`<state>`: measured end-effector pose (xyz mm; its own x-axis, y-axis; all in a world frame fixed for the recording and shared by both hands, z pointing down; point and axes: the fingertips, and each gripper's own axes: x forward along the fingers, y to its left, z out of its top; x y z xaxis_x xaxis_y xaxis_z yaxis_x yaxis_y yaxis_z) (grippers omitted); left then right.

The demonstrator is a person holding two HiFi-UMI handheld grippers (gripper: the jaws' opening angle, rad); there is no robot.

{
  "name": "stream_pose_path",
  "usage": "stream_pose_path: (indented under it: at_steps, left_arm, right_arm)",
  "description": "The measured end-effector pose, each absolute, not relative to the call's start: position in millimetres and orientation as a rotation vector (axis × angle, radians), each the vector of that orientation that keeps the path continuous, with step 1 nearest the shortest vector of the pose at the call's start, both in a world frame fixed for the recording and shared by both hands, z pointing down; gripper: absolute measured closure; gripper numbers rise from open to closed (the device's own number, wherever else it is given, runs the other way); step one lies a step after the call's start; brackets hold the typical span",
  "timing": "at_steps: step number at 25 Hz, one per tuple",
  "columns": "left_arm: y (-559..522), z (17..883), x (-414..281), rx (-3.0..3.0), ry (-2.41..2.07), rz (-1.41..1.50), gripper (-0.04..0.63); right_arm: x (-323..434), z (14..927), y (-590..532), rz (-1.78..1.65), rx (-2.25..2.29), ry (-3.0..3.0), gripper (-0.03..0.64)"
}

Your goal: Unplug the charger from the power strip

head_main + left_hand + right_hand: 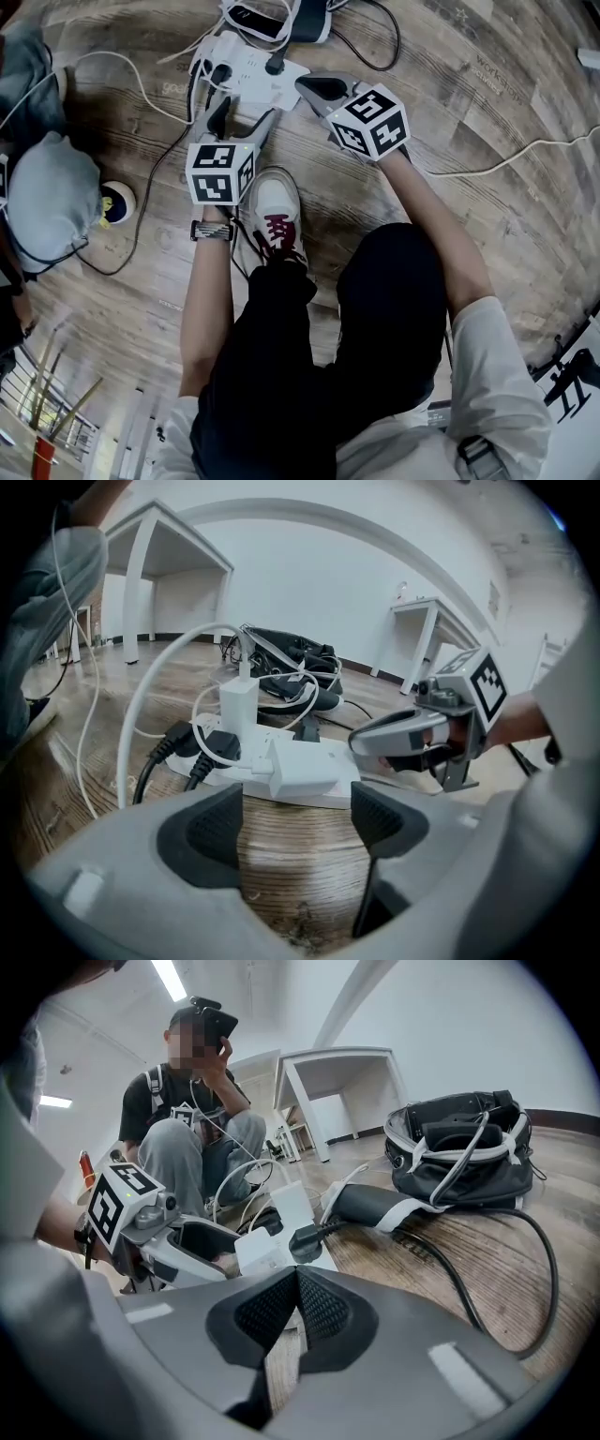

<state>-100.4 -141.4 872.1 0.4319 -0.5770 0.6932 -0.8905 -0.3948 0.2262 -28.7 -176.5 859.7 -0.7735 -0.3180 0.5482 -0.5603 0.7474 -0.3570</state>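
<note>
A white power strip (246, 66) lies on the wooden floor with several plugs in it. In the left gripper view a white charger block (300, 766) sticks out of the strip's near side, next to black plugs (202, 747) and an upright white adapter (239, 705). My left gripper (292, 822) is open, its pads a short way before the charger and touching nothing. My right gripper (295, 1312) is shut with nothing in it, its tip at the strip's right end (305, 86), beside a black plug (305, 1239).
A black bag (459, 1147) lies beyond the strip, and a thick black cable (506, 1251) curls across the floor. A person (187, 1138) sits on the floor behind the strip. My shoe (274, 211) is just behind the grippers. White tables (178, 555) stand at the walls.
</note>
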Motion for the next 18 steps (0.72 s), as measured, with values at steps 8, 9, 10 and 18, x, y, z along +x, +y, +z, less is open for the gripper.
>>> stream_pose_path:
  at_steps: [8, 9, 10, 18]
  left_arm:
    - [-146, 834, -113, 2.163, -1.359, 0.636, 0.259]
    - [-144, 827, -114, 2.179, -1.366, 0.647, 0.267]
    - [-142, 820, -114, 2.196, -1.374, 0.655, 0.278]
    - [-146, 759, -120, 2.237, -1.490, 0.605, 0.362]
  right_arm:
    - [-9, 839, -184, 0.618, 0.723, -2.471, 0.614]
    - [-3, 833, -186, 0.611, 0.754, -2.469, 0.614]
    - [3, 826, -190, 0.607, 0.787, -2.468, 0.614]
    - [13, 763, -196, 0.515, 0.903, -2.523, 0.615]
